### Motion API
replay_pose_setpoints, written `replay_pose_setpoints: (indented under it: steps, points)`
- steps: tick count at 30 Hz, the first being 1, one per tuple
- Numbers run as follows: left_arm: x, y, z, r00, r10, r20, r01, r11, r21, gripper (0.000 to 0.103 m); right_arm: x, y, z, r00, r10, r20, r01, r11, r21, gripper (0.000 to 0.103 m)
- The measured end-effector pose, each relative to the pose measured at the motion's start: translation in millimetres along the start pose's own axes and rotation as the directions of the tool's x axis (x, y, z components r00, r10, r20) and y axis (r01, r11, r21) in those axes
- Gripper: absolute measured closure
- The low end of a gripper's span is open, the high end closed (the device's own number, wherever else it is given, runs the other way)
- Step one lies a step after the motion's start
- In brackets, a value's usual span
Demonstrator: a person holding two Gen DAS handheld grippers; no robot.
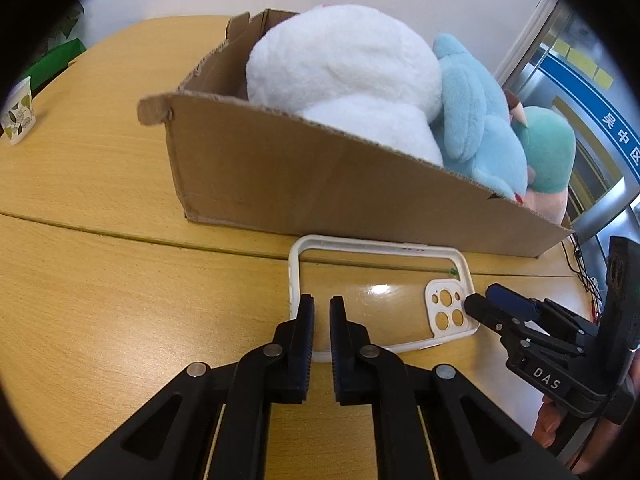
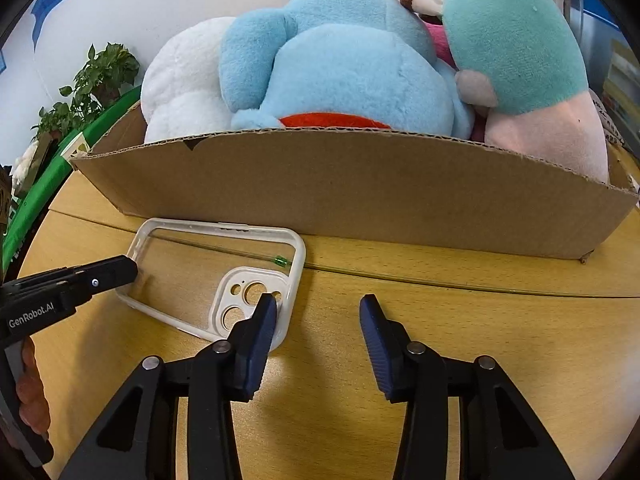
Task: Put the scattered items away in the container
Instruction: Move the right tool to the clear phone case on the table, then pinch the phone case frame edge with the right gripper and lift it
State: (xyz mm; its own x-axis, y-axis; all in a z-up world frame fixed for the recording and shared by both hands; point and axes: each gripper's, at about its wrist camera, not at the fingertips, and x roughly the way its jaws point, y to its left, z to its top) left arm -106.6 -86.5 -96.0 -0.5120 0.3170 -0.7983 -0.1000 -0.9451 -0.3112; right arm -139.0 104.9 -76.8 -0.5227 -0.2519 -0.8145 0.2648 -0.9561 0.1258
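Note:
A clear phone case with a white rim [image 1: 376,300] lies flat on the wooden table in front of the cardboard box [image 1: 320,188]; it also shows in the right wrist view [image 2: 208,280]. My left gripper [image 1: 322,312] is nearly shut over the case's near-left rim; a narrow gap shows between its jaws. My right gripper [image 2: 318,312] is open, its left finger over the case's camera corner. The box [image 2: 360,188] holds a white plush [image 1: 348,80], a blue plush [image 2: 340,68] and a teal-and-pink plush [image 2: 520,60].
A paper cup [image 1: 18,114] stands at the far left of the table. A green object [image 1: 56,60] and a potted plant [image 2: 96,80] sit beyond the table's left edge. A seam [image 2: 440,280] runs across the table.

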Motion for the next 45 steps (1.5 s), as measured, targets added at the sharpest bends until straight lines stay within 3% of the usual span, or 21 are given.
replay_pose_setpoints:
  steps: [8, 10, 12, 13, 19, 23, 25, 30, 38, 45]
  points:
    - [-4, 1, -4, 0.999, -0.032, 0.026, 0.032, 0.999, -0.010, 0.095, -1, 5, -2, 1.000, 0.014, -0.004, -0.014, 0.999, -0.033, 0.073]
    - [-12, 1, -4, 0.999, -0.014, 0.051, 0.014, 1.000, -0.004, 0.083, -2, 3, -3, 1.000, 0.011, -0.007, -0.012, 0.999, -0.034, 0.075]
    - [-15, 3, -4, 0.998, 0.001, 0.068, 0.000, 1.000, -0.010, 0.067, -3, 2, -4, 1.000, -0.006, -0.008, 0.006, 0.999, -0.036, 0.090]
    - [-14, 5, -3, 0.998, -0.001, 0.065, 0.002, 1.000, -0.015, 0.060, -3, 2, -4, 1.000, -0.013, -0.007, 0.013, 0.999, -0.036, 0.091]
    - [5, -9, -12, 1.000, -0.014, -0.025, 0.015, 1.000, 0.024, 0.059, -5, 1, -5, 1.000, -0.020, -0.010, 0.019, 0.999, -0.042, 0.091]
    - [9, -13, -12, 0.999, -0.004, -0.039, 0.005, 0.999, 0.036, 0.060, -6, 0, -7, 1.000, -0.010, -0.013, 0.009, 0.999, -0.035, 0.091]
    - [12, -13, -13, 0.998, -0.007, -0.055, 0.009, 0.999, 0.031, 0.086, -6, -1, -7, 1.000, -0.008, -0.013, 0.008, 1.000, -0.022, 0.092]
    - [10, -13, -13, 0.999, -0.001, -0.054, 0.002, 1.000, 0.015, 0.092, -9, -2, -12, 1.000, -0.021, 0.000, 0.021, 0.999, -0.026, 0.092]
    - [-31, -35, -8, 0.999, -0.034, 0.041, 0.032, 0.998, 0.049, 0.095, -27, -10, -12, 1.000, -0.004, 0.031, 0.004, 1.000, -0.009, 0.095]
    - [-90, -69, 21, 0.981, -0.080, 0.176, 0.058, 0.990, 0.125, 0.095, -97, -5, 21, 0.977, -0.031, 0.211, 0.038, 0.999, -0.032, 0.096]
